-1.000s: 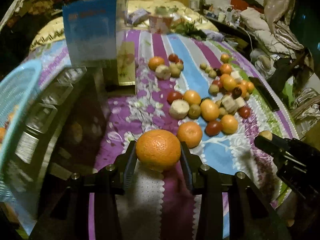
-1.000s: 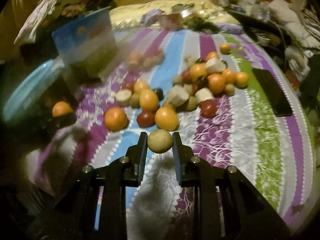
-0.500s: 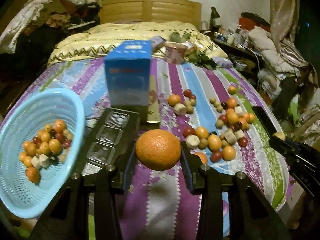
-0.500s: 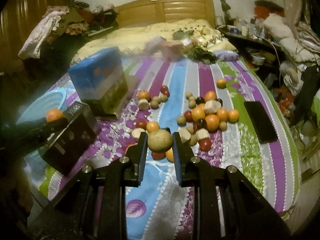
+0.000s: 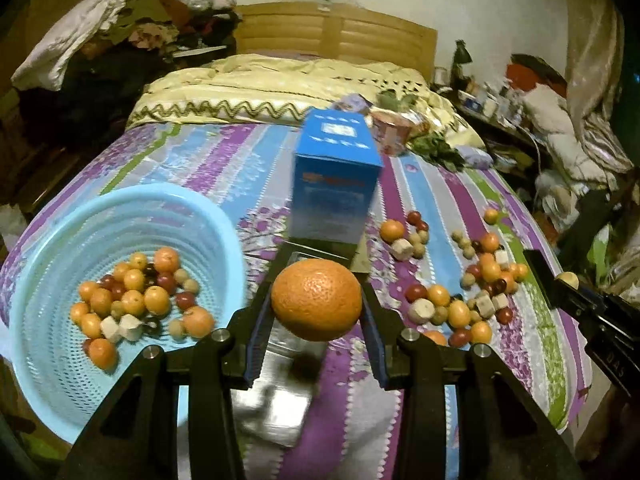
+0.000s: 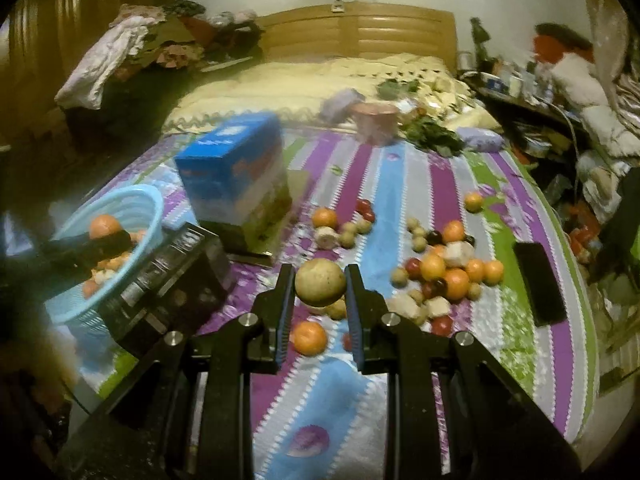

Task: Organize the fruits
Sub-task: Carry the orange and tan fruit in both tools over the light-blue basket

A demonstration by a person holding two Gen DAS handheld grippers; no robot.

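My left gripper (image 5: pixel 316 320) is shut on an orange (image 5: pixel 316 305) and holds it in the air, just right of the light blue basket (image 5: pixel 52 356). The basket holds several small fruits (image 5: pixel 136 300). My right gripper (image 6: pixel 320 300) is shut on a yellow-green round fruit (image 6: pixel 320 282), held high above the striped bedspread. Loose fruits (image 6: pixel 444 272) lie scattered on the bed to the right. The left gripper with its orange (image 6: pixel 105 226) shows over the basket (image 6: pixel 136 200) in the right wrist view. The right gripper (image 5: pixel 568 280) shows at the right edge of the left wrist view.
A blue carton (image 5: pixel 334 184) stands mid-bed behind a black box (image 6: pixel 176 280). A black phone (image 6: pixel 540 284) lies at the right of the fruit. A pink cup (image 6: pixel 374 122) and greens (image 6: pixel 432 136) sit farther back. Clutter lines the bed's right side.
Both grippers have risen with their fruits. The left one has swung left so that the basket is now in full view.
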